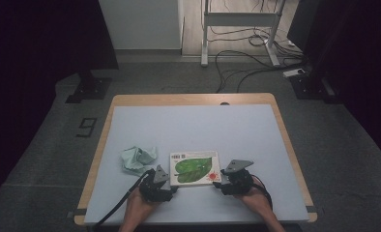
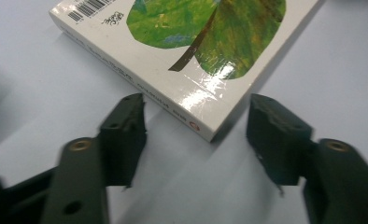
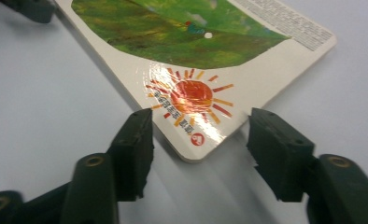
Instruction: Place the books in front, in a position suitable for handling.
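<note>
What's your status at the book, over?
Left gripper open, jaws astride the book near corner. Right gripper open, straddling the sun corner, no grip. Book flat on table. Crumpled cloth lies left, clear.

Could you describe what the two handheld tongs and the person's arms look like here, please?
Both tongs, left and right, are black and blocky, and each carries a grey three-cornered plate on top. A black cable trails from each toward the table's near edge. Up close, the jaws are dark, squared pads on arms with brass-coloured fasteners. The forearms show no sleeves.
</note>
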Tool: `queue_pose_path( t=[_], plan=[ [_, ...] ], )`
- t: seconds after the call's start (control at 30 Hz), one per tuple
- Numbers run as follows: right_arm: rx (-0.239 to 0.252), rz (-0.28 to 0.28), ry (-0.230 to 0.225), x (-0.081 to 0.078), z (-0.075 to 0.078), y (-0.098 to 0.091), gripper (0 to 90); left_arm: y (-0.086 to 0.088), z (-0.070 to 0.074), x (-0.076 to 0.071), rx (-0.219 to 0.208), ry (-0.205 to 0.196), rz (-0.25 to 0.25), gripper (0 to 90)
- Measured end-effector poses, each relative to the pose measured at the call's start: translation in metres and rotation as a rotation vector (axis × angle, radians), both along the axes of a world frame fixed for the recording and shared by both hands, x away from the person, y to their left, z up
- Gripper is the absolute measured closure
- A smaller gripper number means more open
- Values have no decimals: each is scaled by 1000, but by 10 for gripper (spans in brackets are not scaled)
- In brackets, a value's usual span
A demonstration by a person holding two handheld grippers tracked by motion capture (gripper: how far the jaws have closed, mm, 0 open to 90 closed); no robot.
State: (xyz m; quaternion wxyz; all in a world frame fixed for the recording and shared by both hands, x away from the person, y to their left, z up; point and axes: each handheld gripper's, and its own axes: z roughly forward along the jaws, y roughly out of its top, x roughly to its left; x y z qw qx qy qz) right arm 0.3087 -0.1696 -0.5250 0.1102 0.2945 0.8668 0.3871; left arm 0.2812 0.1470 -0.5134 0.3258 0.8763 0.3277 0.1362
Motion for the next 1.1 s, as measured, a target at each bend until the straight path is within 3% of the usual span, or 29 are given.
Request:
queue_pose_path(
  t=[0.1, 0.2, 0.27, 0.47, 0.57, 0.8, 0.87, 1.1],
  plan=[
    [18, -20, -3, 1, 2, -9, 299, 7, 9, 2, -28, 3, 4, 259],
    [1, -40, -5, 2, 4, -19, 222, 17, 18, 5, -54, 0, 23, 196],
    [-24, -58, -11, 1, 6, -27, 150, 22, 25, 6, -57, -7, 27, 152],
    [-33, -126, -14, 0, 6, -49, 102, 33, 44, 14, -54, -11, 42, 91],
    [-58, -151, -8, -1, 2, -58, 0, 39, 54, 20, -62, -9, 45, 46],
    [-85, -192, -3, -1, -8, -71, 0, 53, 63, 37, -28, -9, 81, 9],
    [-50, -196, 12, 0, -10, -74, 0, 58, 63, 44, -24, -8, 99, 6],
    [-40, -196, -1, -1, -12, -75, 0, 79, 56, 66, -12, 9, 170, 84]
  ],
)
